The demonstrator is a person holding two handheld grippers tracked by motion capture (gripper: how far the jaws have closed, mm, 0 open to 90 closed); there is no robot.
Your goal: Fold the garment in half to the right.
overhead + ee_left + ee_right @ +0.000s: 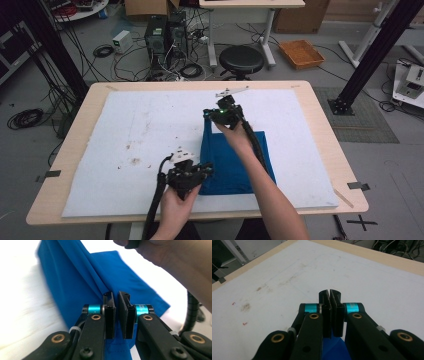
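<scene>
High view first: a blue cloth (232, 160) lies on the white mat (125, 145) covering the counter (320, 130), a little toward four o'clock of the middle. The left tongs (207, 171) bite the cloth's near left corner, at seven o'clock of the fabric. The right tongs (211, 116) pinch the far left corner, at eleven o'clock. Two corners of one edge held at once: that reads as a grip for folding that side across or lifting the cloth flat, my guess. Brown stains dot the mat at nine o'clock, nothing solid blocks a sweep either way. Beyond the counter, a stool (241, 59) at twelve o'clock and an orange tray (301, 53) on the floor at one o'clock, both well clear.

Left gripper view: the tongs (116, 295) are clamped on a ridge of cloth (75, 287) that rises away toward eleven o'clock, pulled taut. The other forearm (180, 267) crosses at two o'clock, close enough to crowd a swing that way.

Right gripper view: the tongs (329, 293) are pressed together, blue cloth (333, 347) hanging below them at six o'clock, so they are clamped on its edge. Bare stained mat (274, 290) lies ahead.
</scene>
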